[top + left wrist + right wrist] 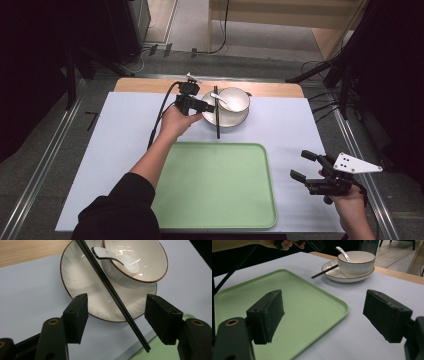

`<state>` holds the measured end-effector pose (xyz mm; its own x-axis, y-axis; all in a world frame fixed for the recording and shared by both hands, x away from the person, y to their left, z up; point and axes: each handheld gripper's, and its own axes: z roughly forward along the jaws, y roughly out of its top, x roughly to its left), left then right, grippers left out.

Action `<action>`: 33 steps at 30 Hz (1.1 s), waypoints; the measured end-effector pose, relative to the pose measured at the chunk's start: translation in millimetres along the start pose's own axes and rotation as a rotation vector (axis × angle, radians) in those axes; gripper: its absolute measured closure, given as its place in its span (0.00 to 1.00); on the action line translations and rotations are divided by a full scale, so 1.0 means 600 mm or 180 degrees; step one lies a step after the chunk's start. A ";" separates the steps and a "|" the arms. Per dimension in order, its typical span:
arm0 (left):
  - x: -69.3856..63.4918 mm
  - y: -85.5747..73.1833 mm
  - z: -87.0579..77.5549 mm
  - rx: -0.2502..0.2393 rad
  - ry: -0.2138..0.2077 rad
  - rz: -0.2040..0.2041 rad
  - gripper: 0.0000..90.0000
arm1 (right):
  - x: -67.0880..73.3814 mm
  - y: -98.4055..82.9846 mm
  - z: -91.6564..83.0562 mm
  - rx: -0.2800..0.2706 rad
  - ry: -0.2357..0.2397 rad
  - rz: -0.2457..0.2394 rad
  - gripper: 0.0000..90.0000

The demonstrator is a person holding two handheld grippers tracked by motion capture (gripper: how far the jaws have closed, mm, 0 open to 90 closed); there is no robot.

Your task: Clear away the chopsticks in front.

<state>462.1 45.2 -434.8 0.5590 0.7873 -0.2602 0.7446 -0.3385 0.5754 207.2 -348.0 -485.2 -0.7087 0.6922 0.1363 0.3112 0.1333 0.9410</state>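
Observation:
A white bowl (235, 99) with a white spoon (220, 99) in it stands on a white plate (239, 121) at the table's far side. Black chopsticks (217, 122) lie across the plate's left rim, pointing toward the green tray (215, 185). My left gripper (211, 107) hovers at the plate's left edge. In the left gripper view its jaws stand apart on either side of the chopsticks (112, 292), with gaps to both pads. My right gripper (301, 165) waits open to the right of the tray, with nothing between its jaws (324, 315).
The green tray (299, 297) takes up the near middle of the pale blue table cover (120, 150). A bare wooden strip (145, 85) runs behind the plate. The left gripper's cable (160, 117) trails over the table's left part.

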 end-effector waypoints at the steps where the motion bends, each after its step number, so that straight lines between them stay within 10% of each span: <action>1: -0.002 0.001 0.005 -0.0005 0.0026 0.0005 0.40 | 0.000 0.000 -0.001 -0.0009 -0.0004 0.0003 0.19; 15: 0.004 -0.006 0.075 0.0080 0.0117 -0.0109 0.43 | -0.001 0.001 -0.003 -0.0023 0.0017 0.0006 0.19; 33: 0.010 -0.010 0.100 0.0081 0.0167 -0.0163 0.54 | -0.002 0.001 -0.004 -0.0033 0.0014 0.0011 0.19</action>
<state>482.7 20.9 -486.7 0.5007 0.8295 -0.2474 0.7811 -0.3097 0.5422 206.4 -350.3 -484.2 -0.7103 0.6896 0.1409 0.3071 0.1235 0.9436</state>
